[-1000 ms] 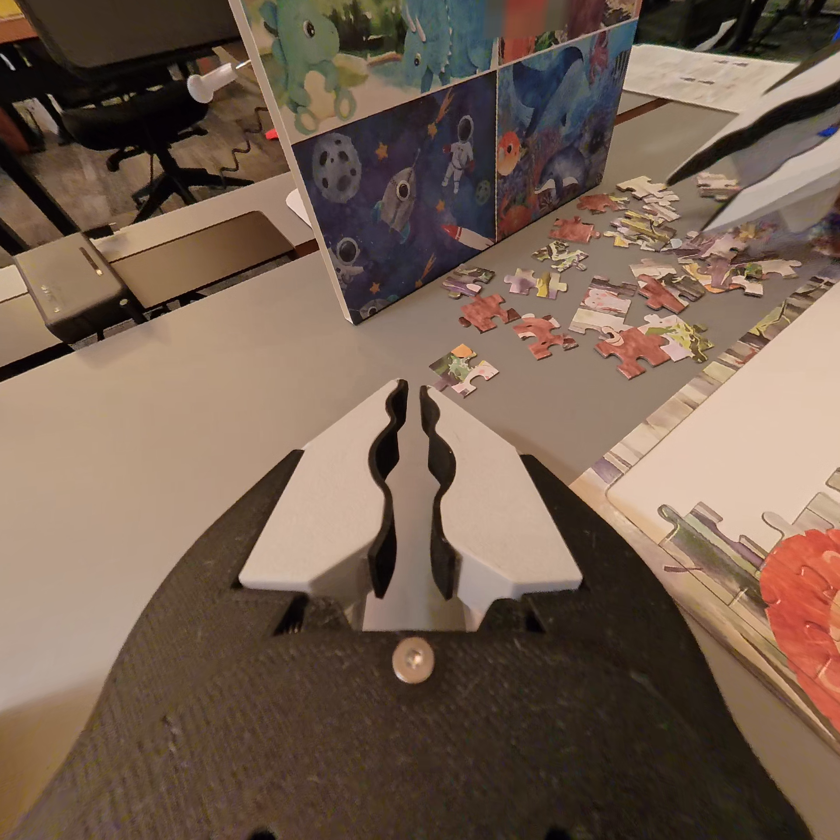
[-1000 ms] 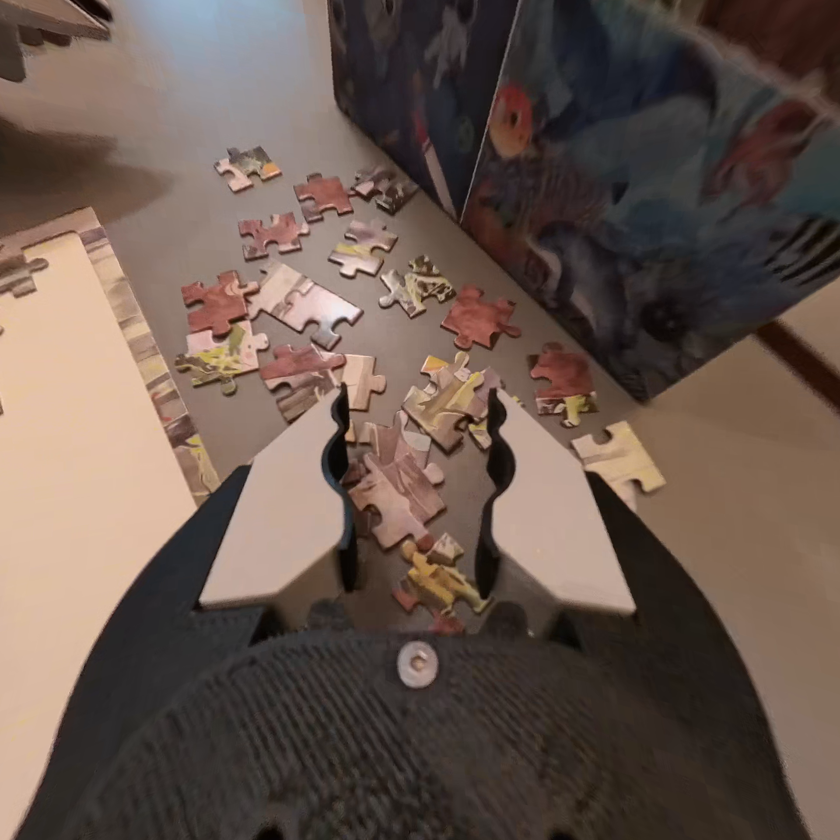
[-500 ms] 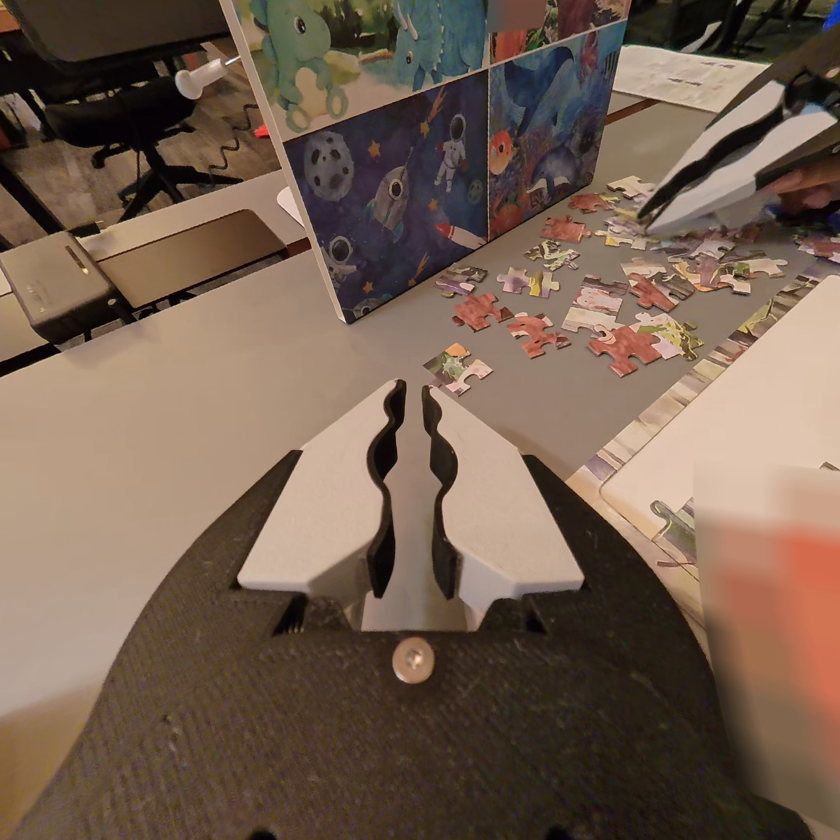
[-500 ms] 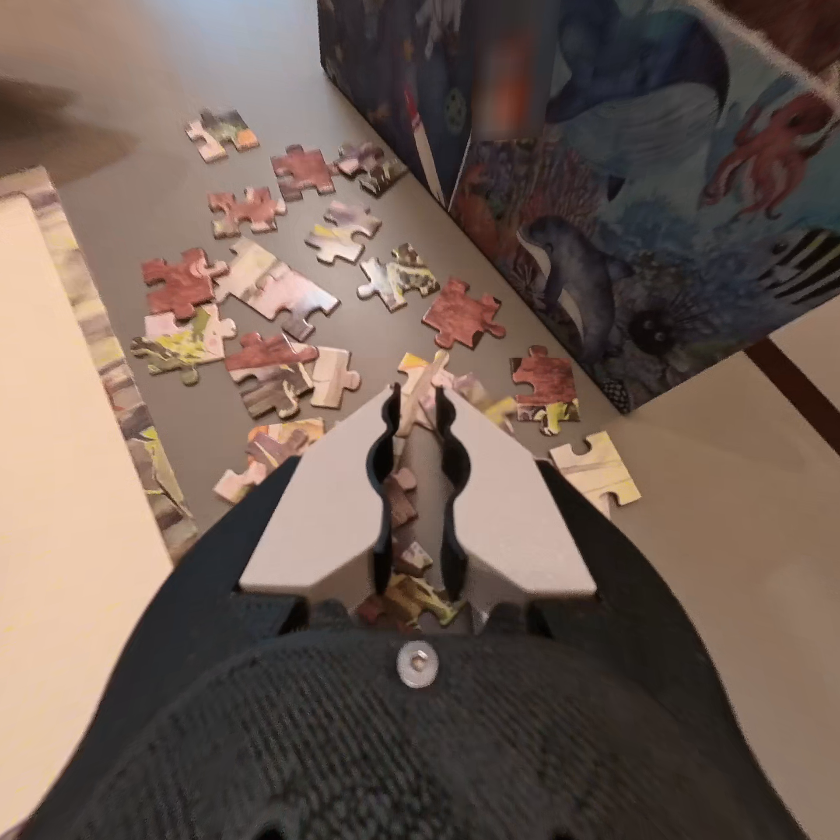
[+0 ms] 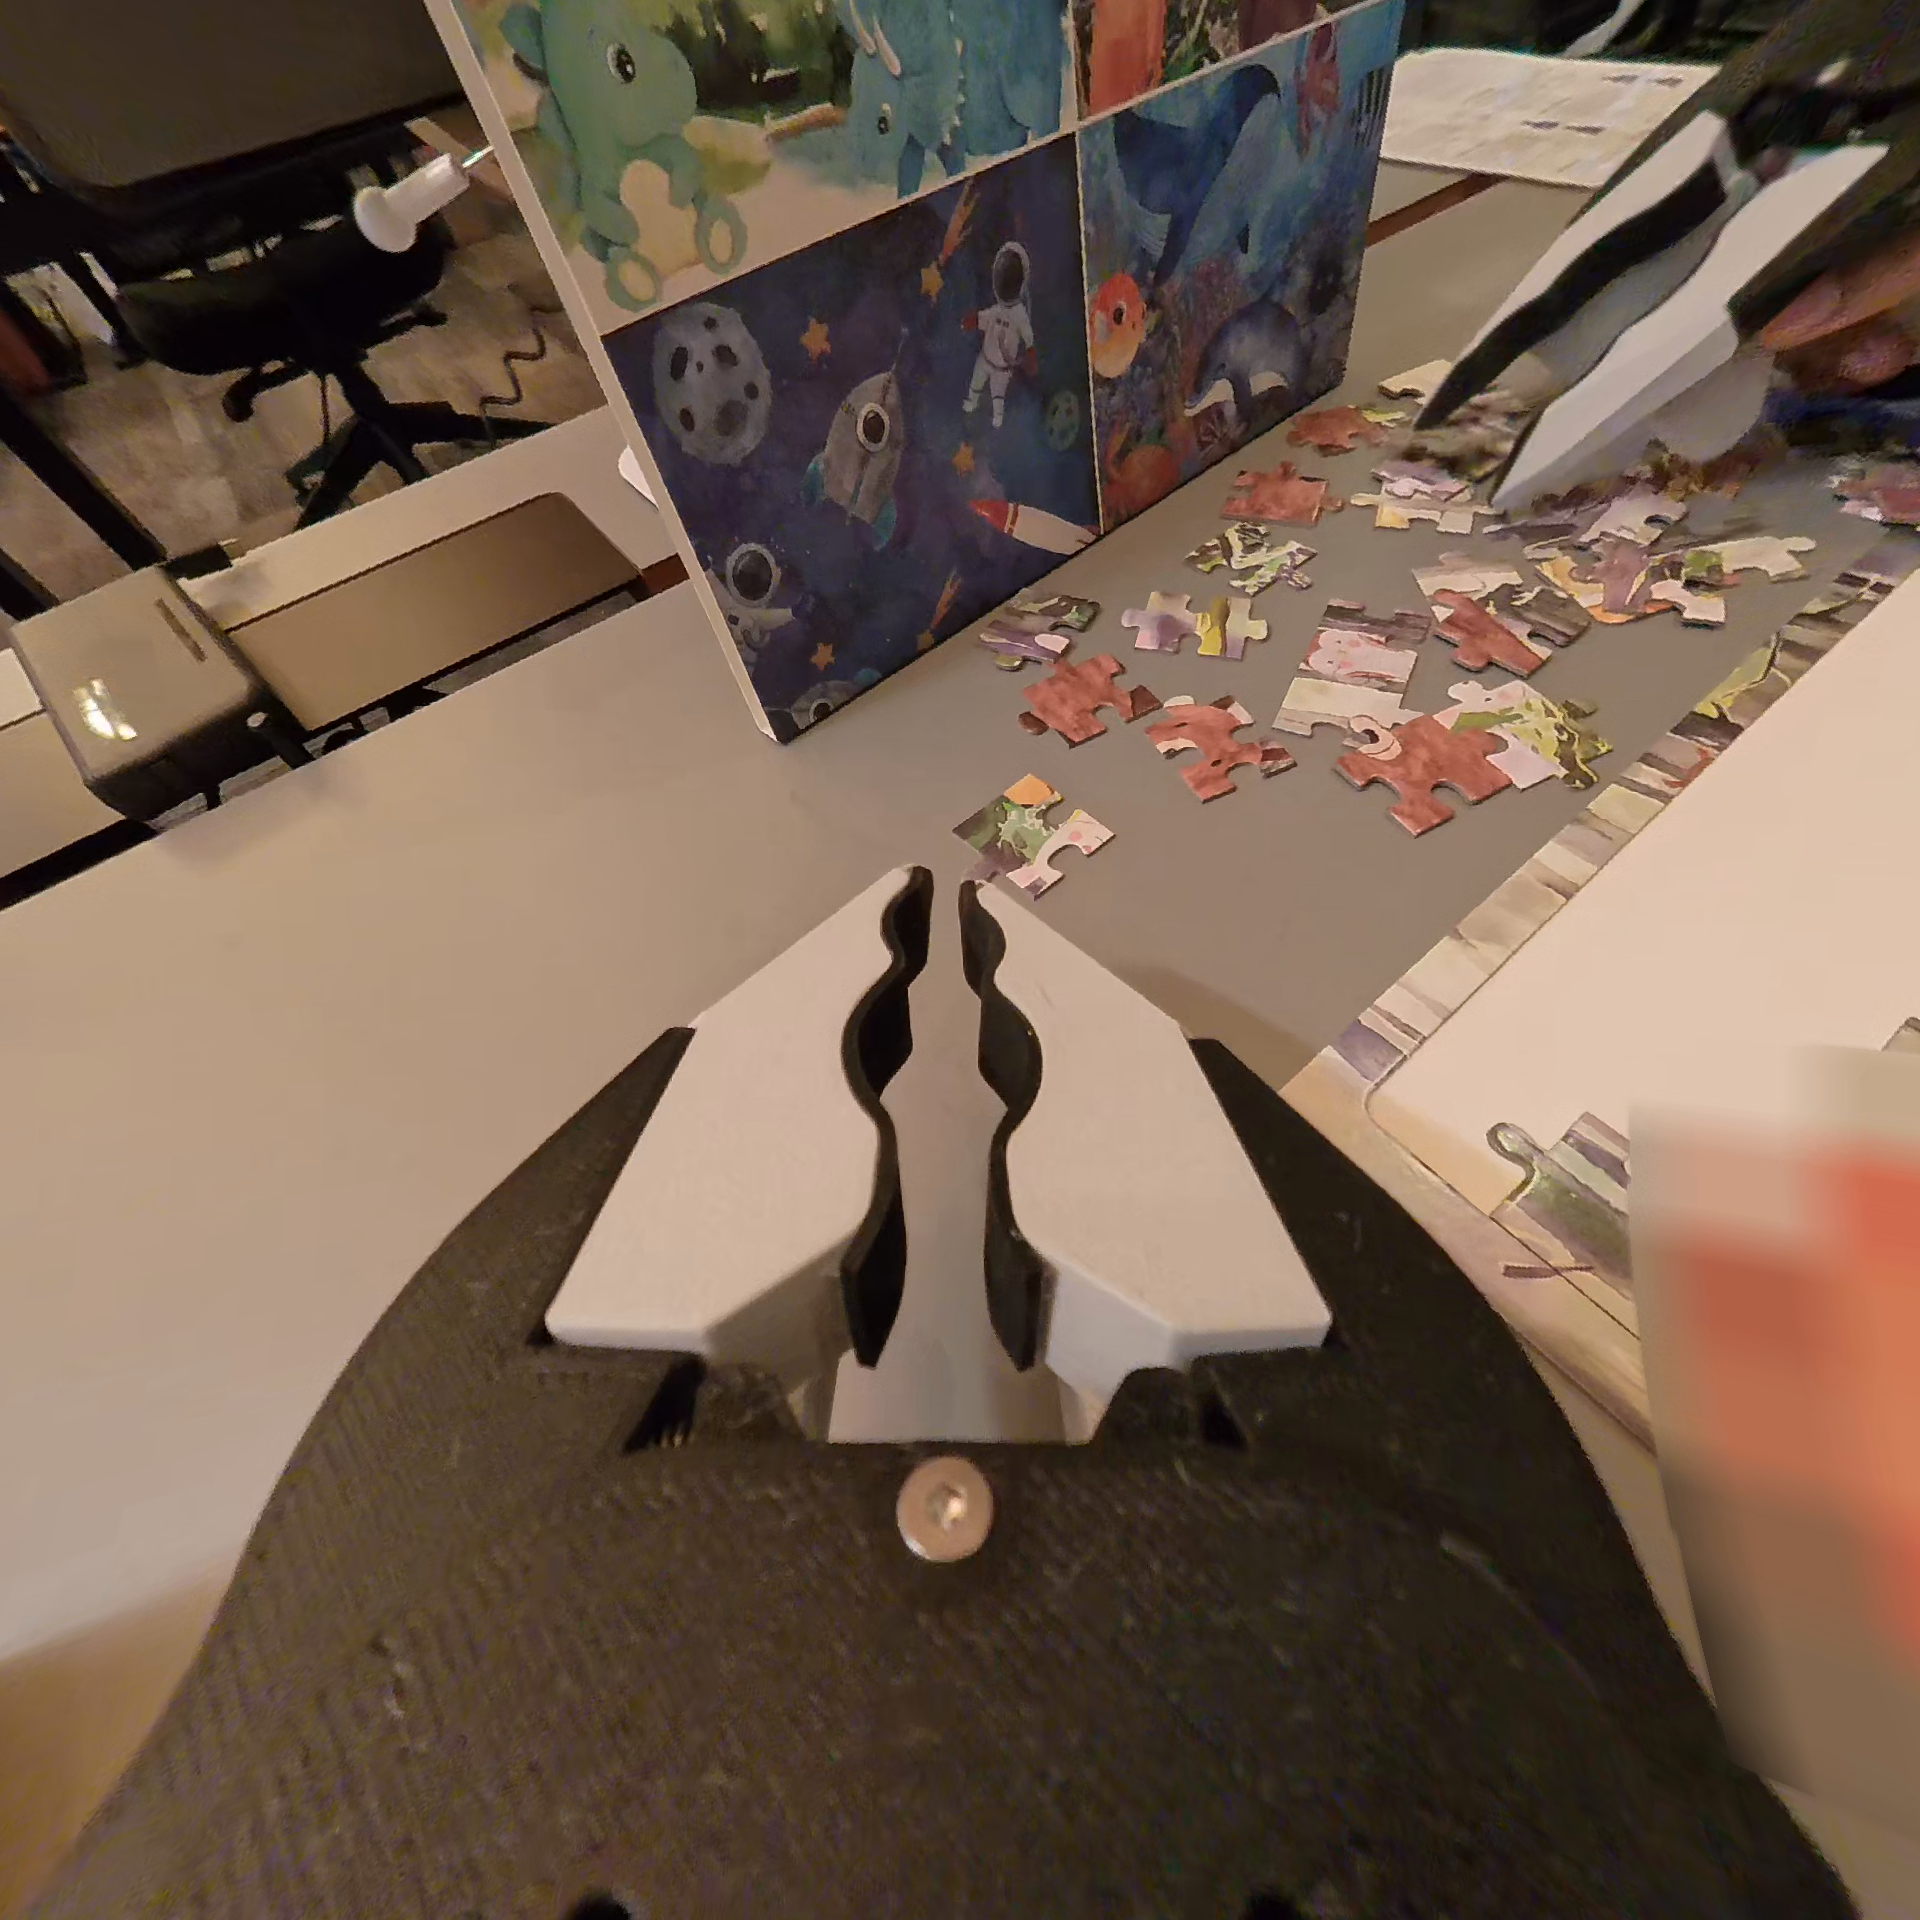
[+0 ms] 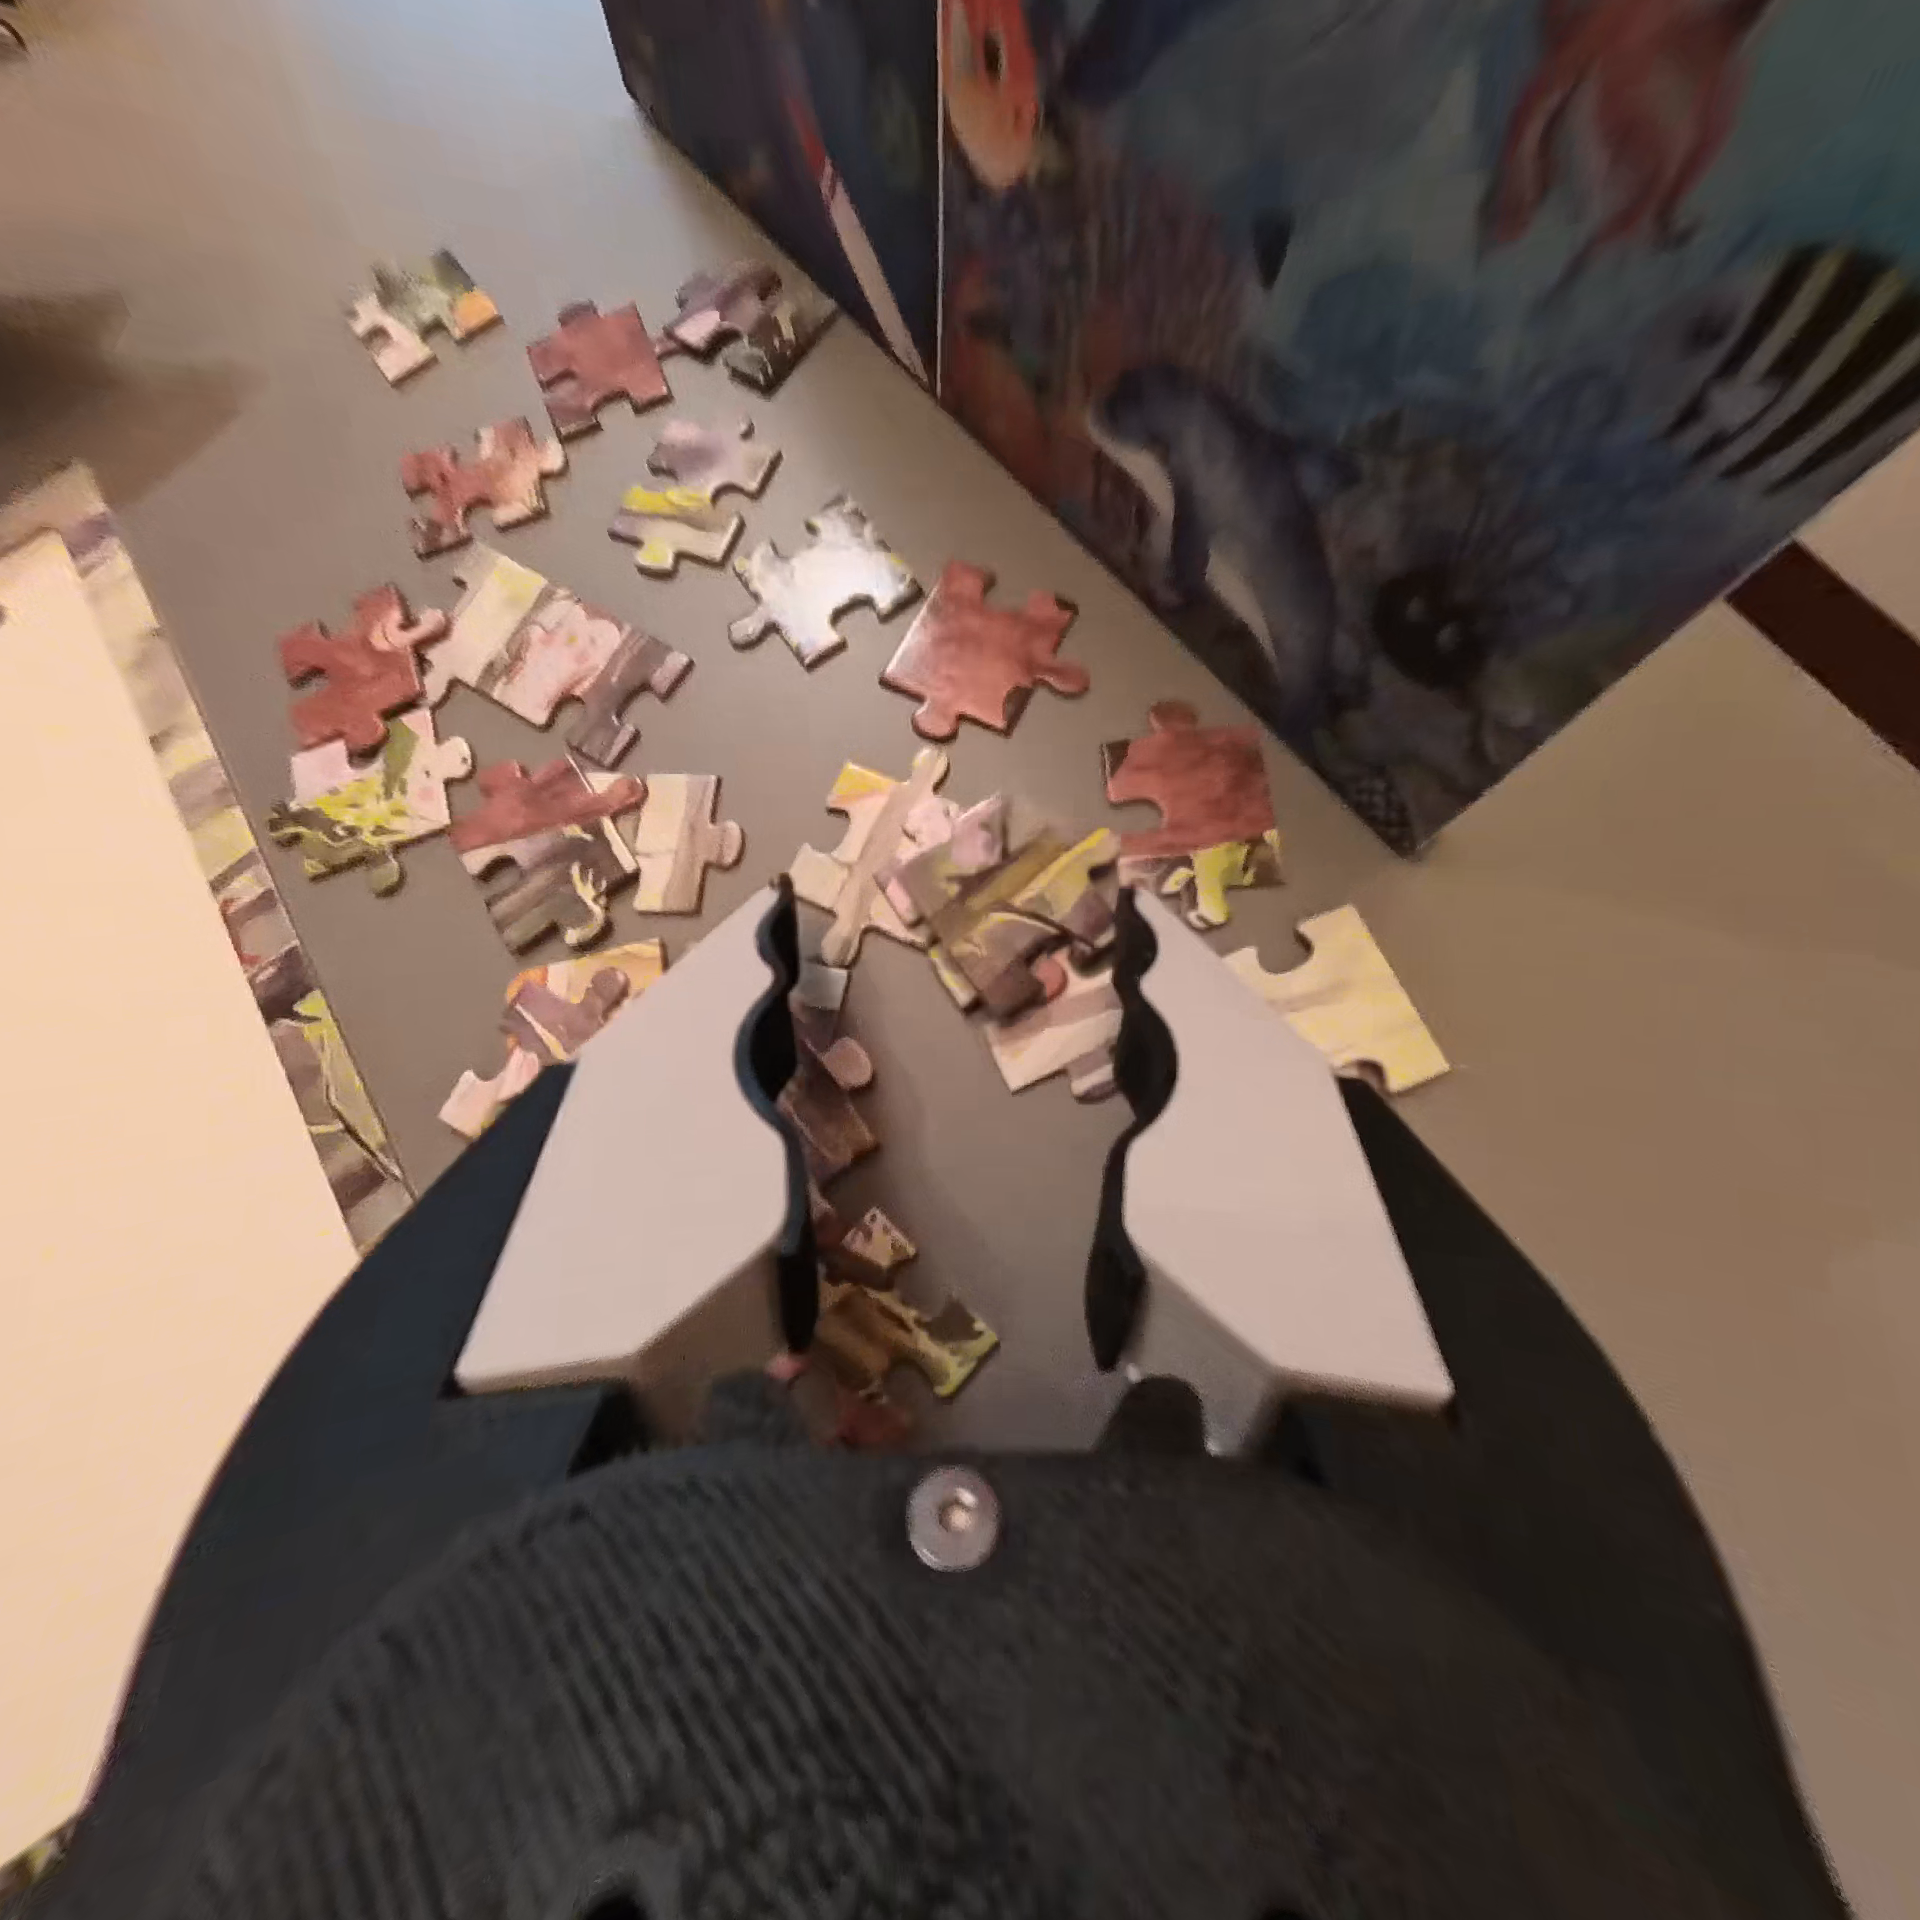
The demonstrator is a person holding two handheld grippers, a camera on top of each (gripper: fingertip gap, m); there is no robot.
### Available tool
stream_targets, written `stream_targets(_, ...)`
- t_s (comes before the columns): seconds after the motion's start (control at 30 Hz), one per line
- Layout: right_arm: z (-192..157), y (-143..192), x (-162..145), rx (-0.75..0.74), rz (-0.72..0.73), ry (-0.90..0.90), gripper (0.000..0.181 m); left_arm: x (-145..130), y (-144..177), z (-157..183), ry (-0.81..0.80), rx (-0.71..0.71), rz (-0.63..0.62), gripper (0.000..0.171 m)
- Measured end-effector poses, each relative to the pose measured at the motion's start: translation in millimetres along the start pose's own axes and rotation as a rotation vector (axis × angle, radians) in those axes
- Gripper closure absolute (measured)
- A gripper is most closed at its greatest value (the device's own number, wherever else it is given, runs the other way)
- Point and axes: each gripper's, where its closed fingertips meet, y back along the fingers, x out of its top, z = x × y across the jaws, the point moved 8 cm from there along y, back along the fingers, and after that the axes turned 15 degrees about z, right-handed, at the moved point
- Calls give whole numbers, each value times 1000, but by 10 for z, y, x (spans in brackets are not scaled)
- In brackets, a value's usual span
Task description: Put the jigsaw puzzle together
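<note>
Several loose jigsaw pieces (image 5: 1418,769) lie scattered on the grey table, also in the right wrist view (image 6: 977,655). The white puzzle board (image 5: 1714,935) with a picture border lies to their right and holds a few joined pieces (image 5: 1569,1195) near its corner; its edge also shows in the right wrist view (image 6: 104,935). My left gripper (image 5: 945,885) is shut and empty, low over bare table, just short of one stray piece (image 5: 1029,836). My right gripper (image 6: 953,899) is open and empty, tips down over a small heap of pieces (image 6: 997,894); it also shows in the left wrist view (image 5: 1486,457).
The upright puzzle box (image 5: 935,416) with cartoon pictures stands behind the pieces, close to the right gripper (image 6: 1351,416). A grey device (image 5: 135,696) sits at the table's far left edge. An office chair (image 5: 312,301) stands beyond. Papers (image 5: 1538,104) lie at the back right. Some 30 centimetres of space lies between my two pairs of fingers.
My right gripper closed over the heap half a second ago and has opened again, holding nothing; the pieces under it have shifted. My left gripper has stayed shut and nearly still.
</note>
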Motion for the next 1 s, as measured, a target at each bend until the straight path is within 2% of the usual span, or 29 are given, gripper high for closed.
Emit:
stream_targets(0.07, 12, 15, 1, 3, 4, 14, 124, -1, -2, 2, -2, -2, -2, 169)
stream_targets(0.23, 21, 3, -42, 2, 12, 52, 150, -5, -8, 4, -2, -11, -9, 169)
stream_targets(0.47, -27, 30, 41, 7, 50, 89, 151, -6, -11, 21, -18, -18, -15, 169)
stream_targets(0.6, -200, 81, 207, 25, 94, 129, 152, -3, -9, 12, -12, -18, -12, 169)
stream_targets(0.77, -824, 171, 348, 114, 120, 245, 152, 4, 0, -2, 1, -19, -2, 169)
stream_targets(0.9, -1530, 238, 271, 255, 131, 294, 151, 6, 0, 38, -40, -25, -3, 166)
stream_targets(1.0, -2062, 268, 129, 382, 113, 296, 152, 51, 19, 108, -63, -51, 47, 164)
